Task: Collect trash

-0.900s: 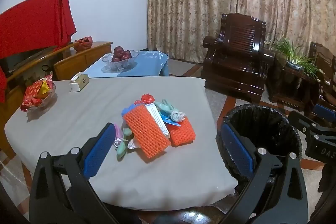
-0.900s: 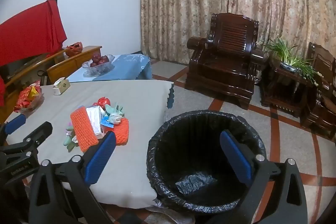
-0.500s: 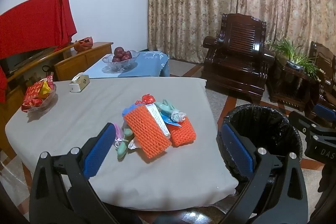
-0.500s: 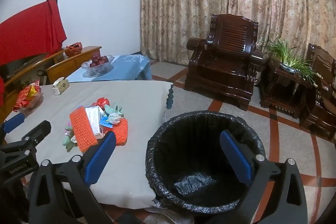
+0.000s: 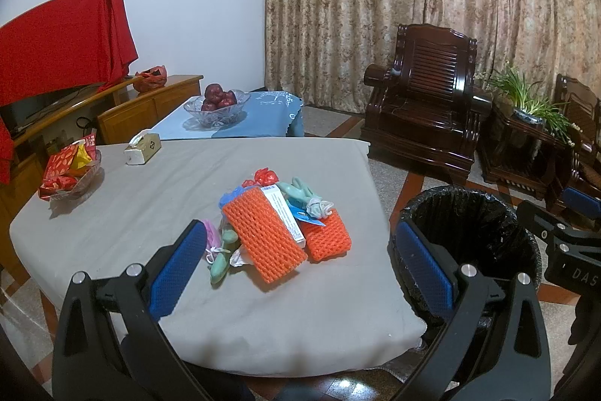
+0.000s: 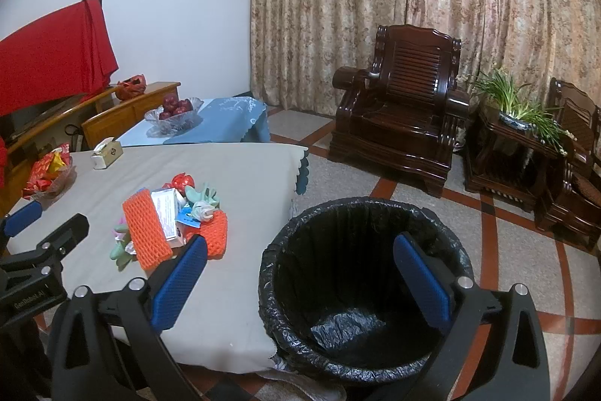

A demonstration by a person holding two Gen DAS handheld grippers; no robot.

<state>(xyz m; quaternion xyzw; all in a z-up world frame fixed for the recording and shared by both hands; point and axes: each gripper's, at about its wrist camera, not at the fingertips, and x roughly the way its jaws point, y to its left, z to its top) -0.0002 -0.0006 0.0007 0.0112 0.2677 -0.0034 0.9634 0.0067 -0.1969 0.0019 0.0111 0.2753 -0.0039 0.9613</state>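
Fingers of both grippers spread apart, empty; trash pile on desk, apparently just beside lined bin.

1. Trash pile: heaped near the middle of the grey-covered table, towards the edge nearest the bin.
2. Large orange foam net sleeve: lies flat and diagonal on top of the pile.
3. Smaller orange foam net sleeve: lies flat just beside the large one, on the bin side.
4. White printed carton: wedged between the two sleeves, label up.
5. Red crumpled wrapper: at the pile's far end.
6. Pale green wrappers: crumpled, at both ends.
7. Trash bin: round, black-lined, upright on the floor beside the table, holding nothing but the liner.
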